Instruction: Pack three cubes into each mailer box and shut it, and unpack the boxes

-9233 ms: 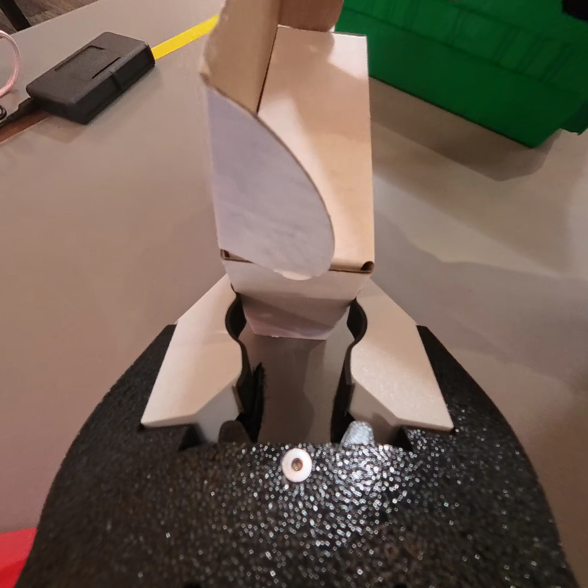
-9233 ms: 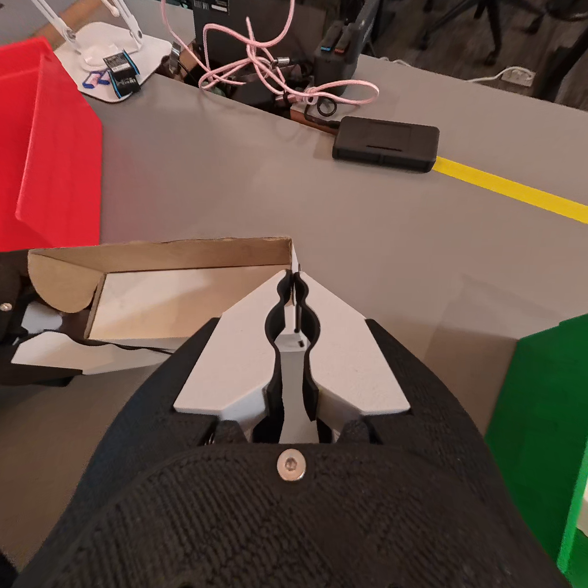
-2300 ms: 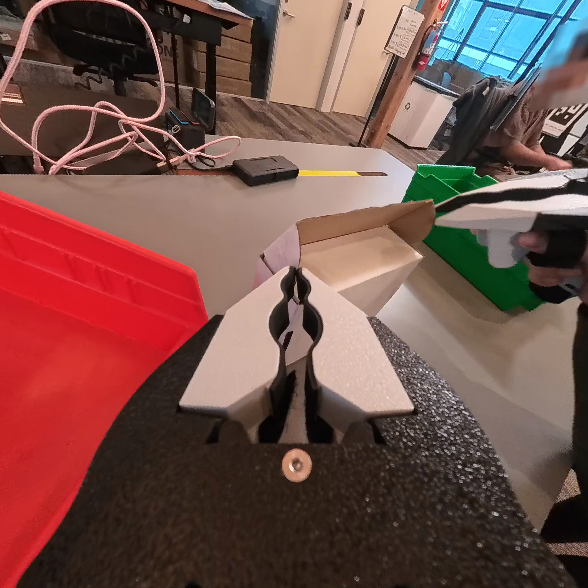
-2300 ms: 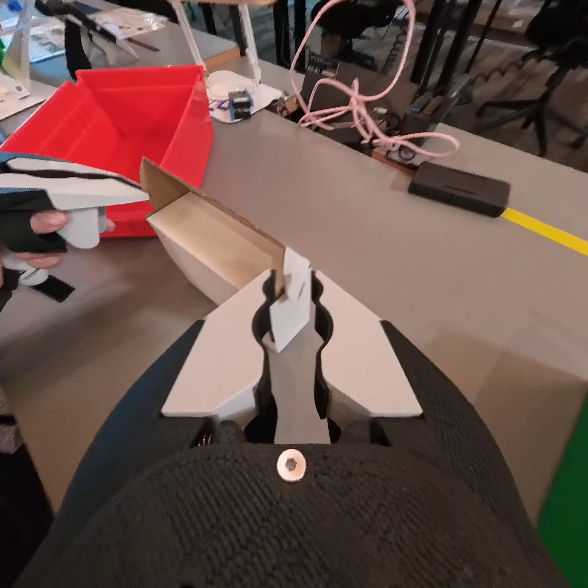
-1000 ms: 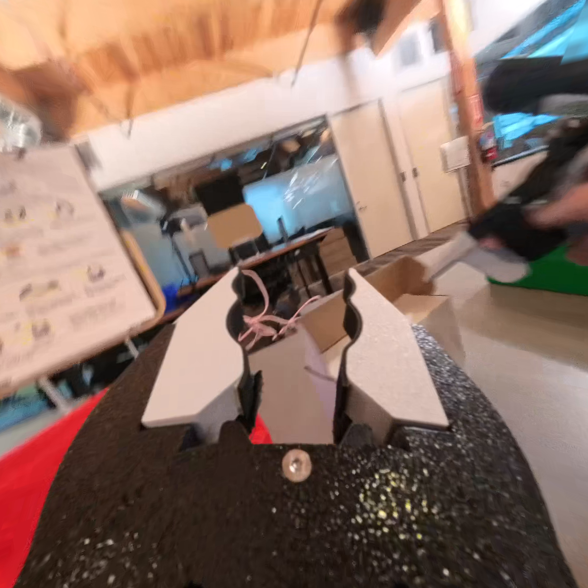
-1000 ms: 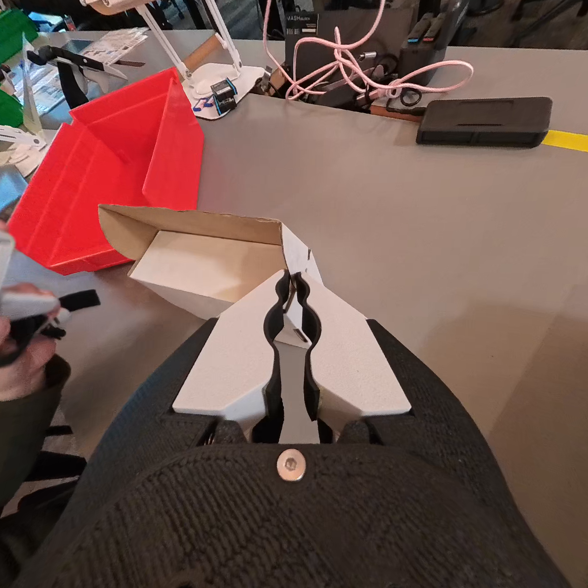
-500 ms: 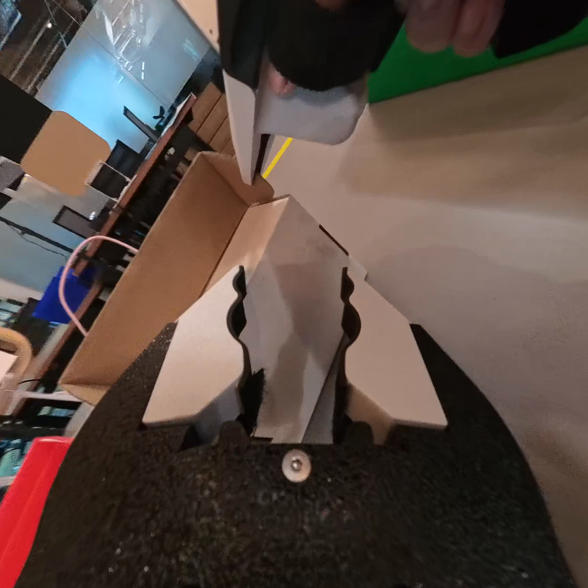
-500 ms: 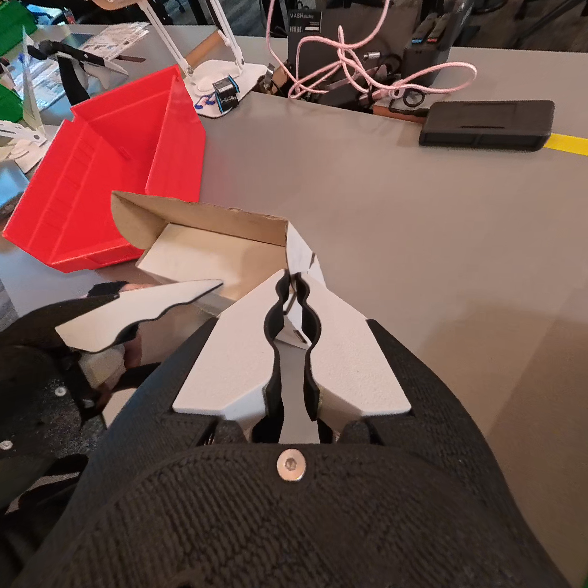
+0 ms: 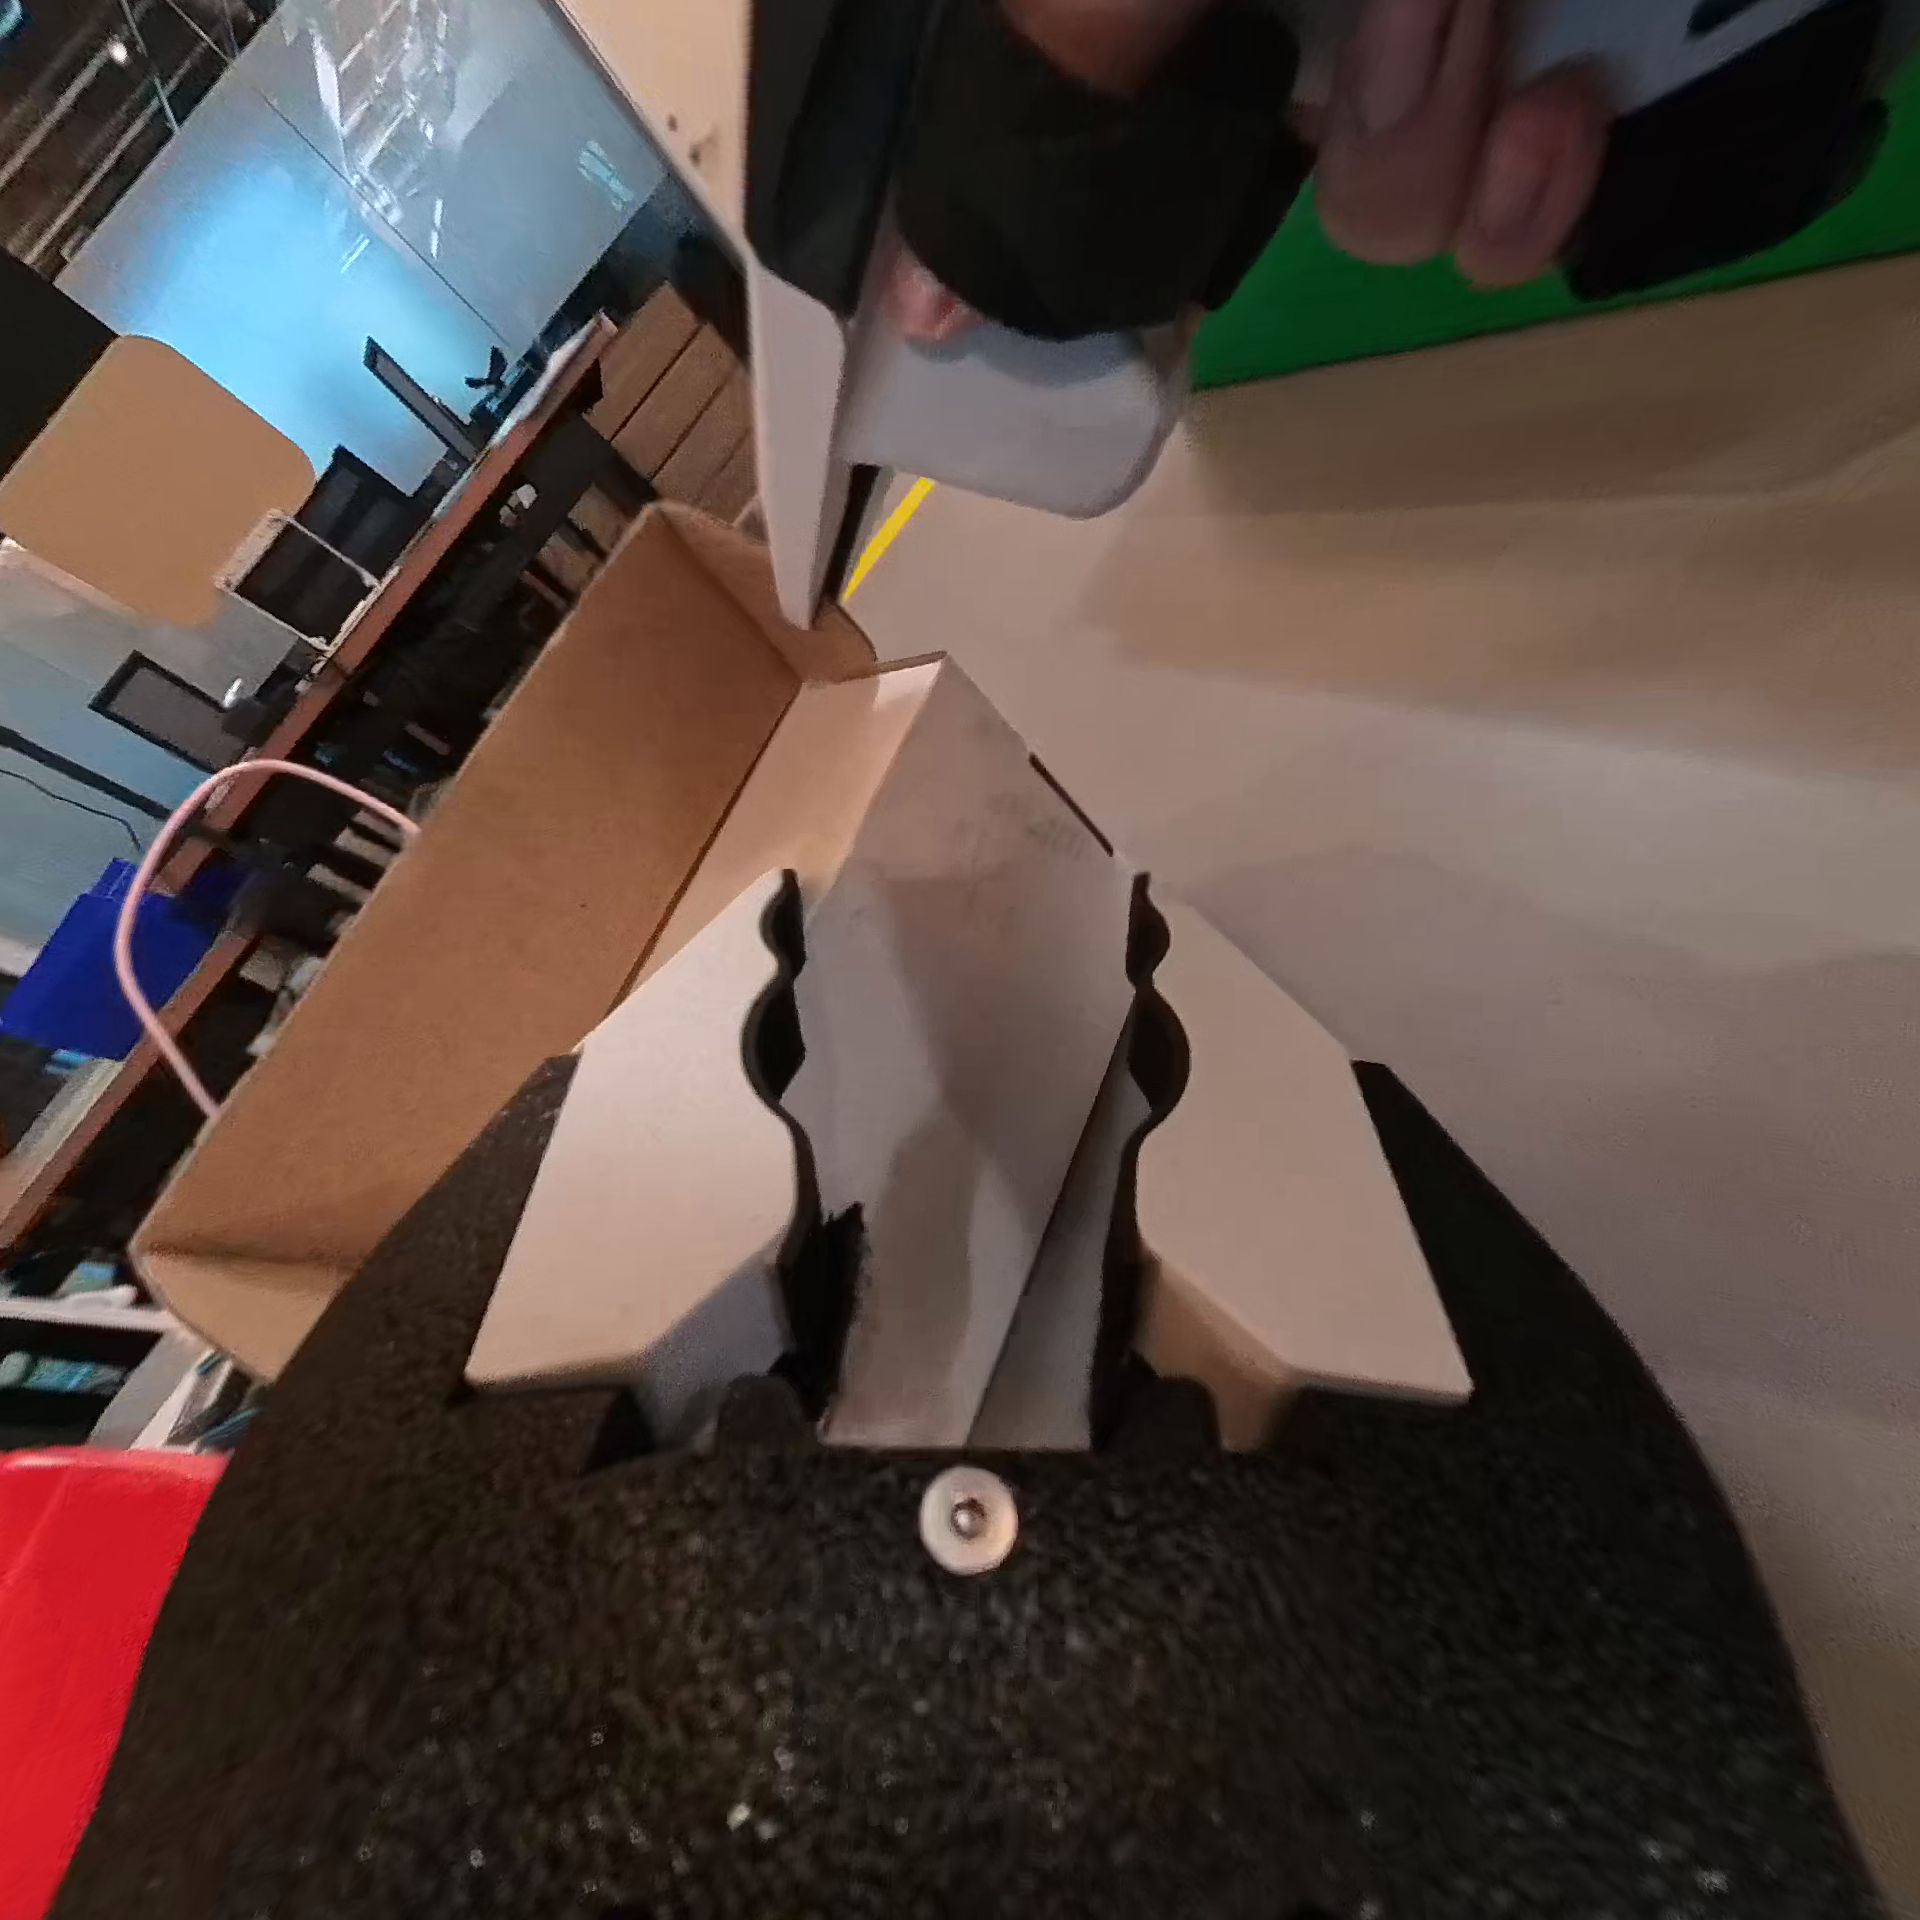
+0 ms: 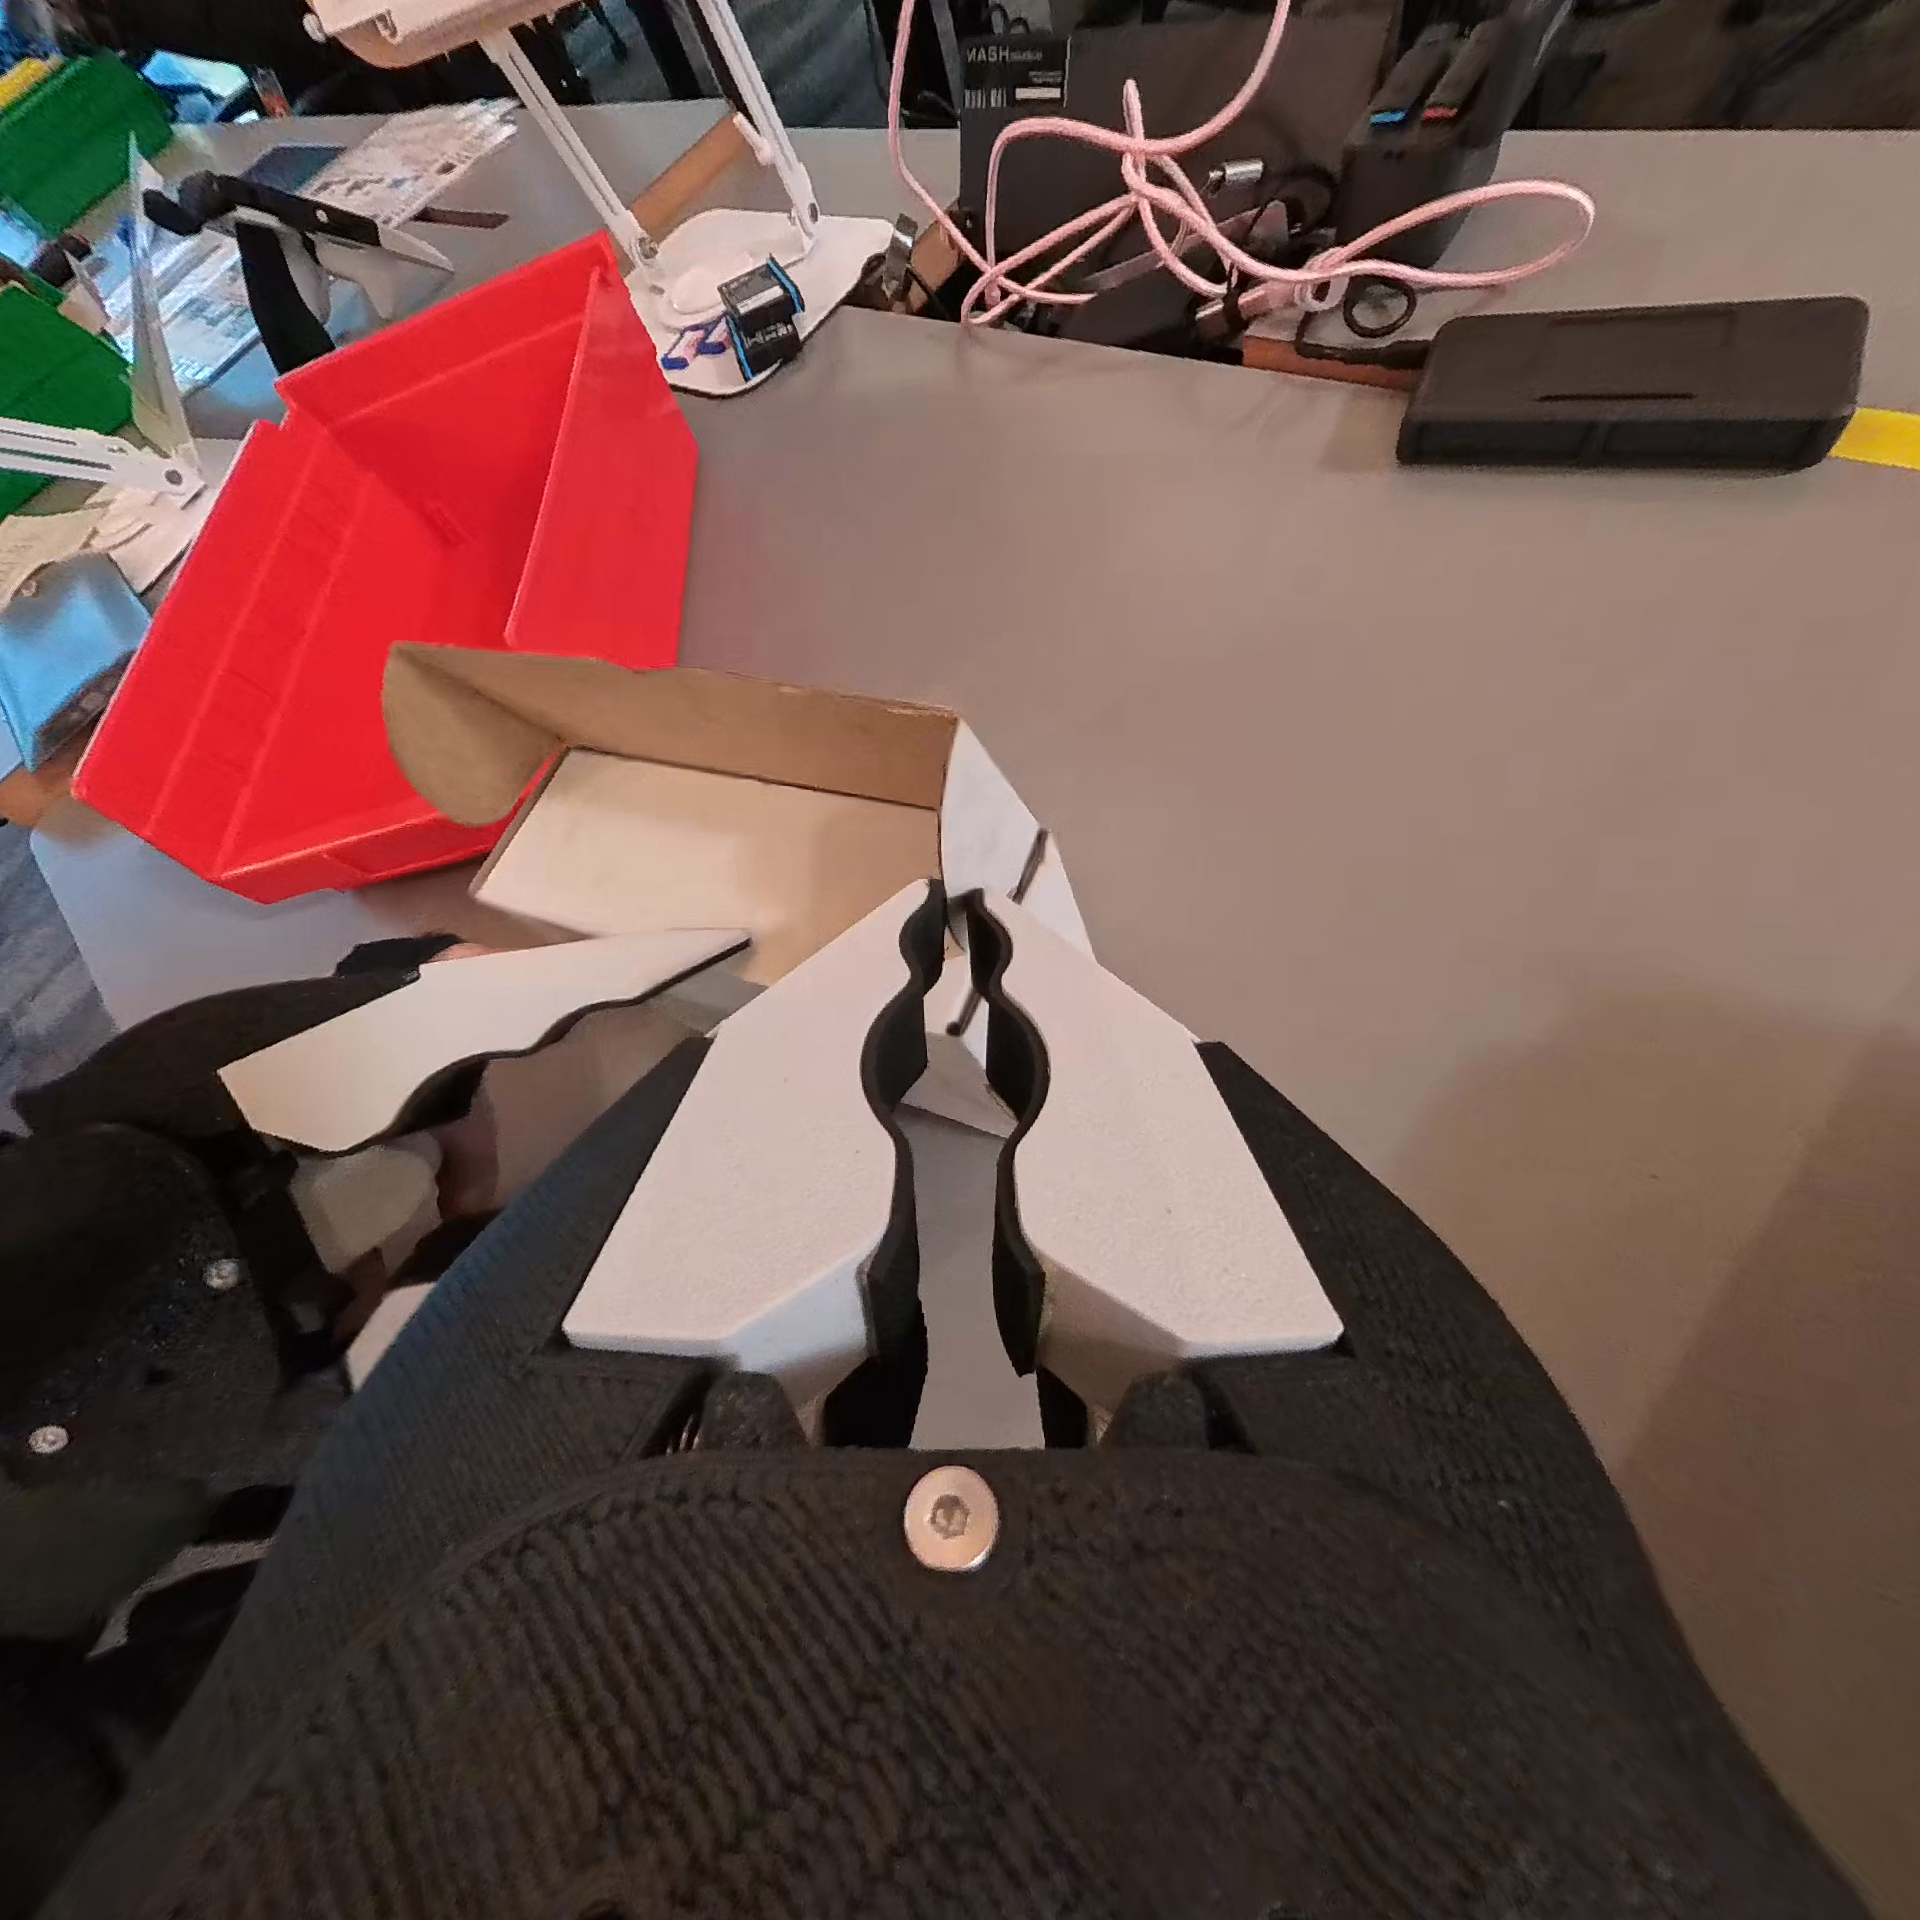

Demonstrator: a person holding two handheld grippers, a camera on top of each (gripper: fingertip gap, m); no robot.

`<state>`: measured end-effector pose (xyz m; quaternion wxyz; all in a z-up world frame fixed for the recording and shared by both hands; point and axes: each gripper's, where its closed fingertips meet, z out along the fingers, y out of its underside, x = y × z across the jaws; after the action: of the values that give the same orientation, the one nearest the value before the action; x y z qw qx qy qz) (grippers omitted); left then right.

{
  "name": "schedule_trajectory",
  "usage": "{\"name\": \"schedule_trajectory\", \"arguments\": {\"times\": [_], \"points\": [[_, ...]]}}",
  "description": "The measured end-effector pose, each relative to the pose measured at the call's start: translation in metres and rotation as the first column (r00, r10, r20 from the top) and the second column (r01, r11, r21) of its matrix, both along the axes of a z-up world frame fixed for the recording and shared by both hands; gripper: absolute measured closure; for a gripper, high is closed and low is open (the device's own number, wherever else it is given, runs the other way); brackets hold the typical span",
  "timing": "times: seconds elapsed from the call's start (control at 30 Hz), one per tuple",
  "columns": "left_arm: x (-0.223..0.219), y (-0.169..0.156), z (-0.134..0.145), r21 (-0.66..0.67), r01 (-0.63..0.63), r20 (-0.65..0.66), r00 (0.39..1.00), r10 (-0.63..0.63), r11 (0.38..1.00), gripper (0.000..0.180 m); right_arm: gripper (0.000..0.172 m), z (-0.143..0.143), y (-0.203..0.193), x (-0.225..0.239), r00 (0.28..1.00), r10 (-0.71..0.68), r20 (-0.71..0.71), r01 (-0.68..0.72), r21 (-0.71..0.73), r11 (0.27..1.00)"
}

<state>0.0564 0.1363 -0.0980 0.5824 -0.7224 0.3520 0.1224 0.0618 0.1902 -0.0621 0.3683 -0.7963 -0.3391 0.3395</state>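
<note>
Left wrist view: the left hand-held gripper (image 9: 961, 904) is seen w/ jaws spread wide around the white end of the mailer box (image 9: 966, 987); the box fills the gap, but whether the pads press on it cannot be told. The box's brown inner lid (image 9: 540, 935) stands open to the left of that end. Beyond the box, the right hand-held gripper (image 9: 816, 582) is seen from the side, tips pinched on the box's far corner flap (a hand (image 9: 1455, 156) wraps its grip). A green bin (image 9: 1558, 281) is seen behind the box, a red bin (image 9: 73, 1621) near-left of it.

Right wrist view: the right hand-held gripper (image 10: 956, 904) is closed, a white box flap (image 10: 997, 831) nipped between its tips. The box rests on the grey table (image 10: 1351, 727), lid up, interior bare. The red bin (image 10: 416, 582) lies just left of the box; a black case (image 10: 1631, 379) is well beyond it, right. The left hand-held gripper (image 10: 727, 951) reaches the box's near end.
</note>
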Motion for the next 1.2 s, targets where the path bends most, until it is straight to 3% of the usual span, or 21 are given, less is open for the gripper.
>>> {"name": "schedule_trajectory", "arguments": {"times": [0.13,0.23,0.3,0.4,0.47,0.83,1.03,1.1,1.2], "points": [[-0.002,-0.033,0.044,0.244,0.044,0.123,0.989,-0.076,0.969,0.144,0.17,-0.002,0.0,0.0,1.0,0.003,-0.01,-0.003,0.002,1.0],[-0.045,-0.058,0.077,0.404,-0.12,0.21,0.977,0.035,0.907,0.159,0.17,-0.002,0.0,0.0,1.0,0.004,-0.016,-0.004,0.003,1.0],[-0.079,-0.063,0.078,0.363,-0.237,0.28,0.95,0.137,0.901,0.161,0.17,-0.002,0.0,0.0,1.0,0.004,-0.017,-0.004,0.005,1.0],[-0.11,-0.058,0.057,0.19,-0.319,0.332,0.911,0.245,0.928,0.164,0.17,-0.002,-0.001,0.0,1.0,0.001,-0.018,-0.001,0.008,1.0],[-0.118,-0.054,0.048,0.13,-0.332,0.336,0.901,0.273,0.934,0.179,0.17,-0.002,-0.001,0.0,1.0,-0.001,-0.021,0.001,0.008,1.0],[-0.111,-0.047,0.061,0.073,-0.265,0.408,0.888,0.214,0.962,0.18,0.17,-0.001,-0.004,0.0,1.0,-0.001,-0.013,0.002,0.017,1.0],[-0.111,-0.045,0.043,-0.049,-0.267,0.379,0.887,0.265,0.962,0.16,0.17,-0.001,-0.006,0.0,1.0,-0.005,-0.018,0.006,0.024,1.0],[-0.117,-0.041,0.036,-0.076,-0.32,0.32,0.889,0.327,0.945,0.17,0.17,-0.001,-0.007,-0.001,1.0,0.001,-0.021,0.0,0.024,1.0],[-0.117,-0.04,0.039,-0.08,-0.315,0.344,0.882,0.323,0.946,0.177,0.17,-0.001,-0.008,0.001,1.0,-0.001,-0.03,0.002,0.021,1.0]]}}
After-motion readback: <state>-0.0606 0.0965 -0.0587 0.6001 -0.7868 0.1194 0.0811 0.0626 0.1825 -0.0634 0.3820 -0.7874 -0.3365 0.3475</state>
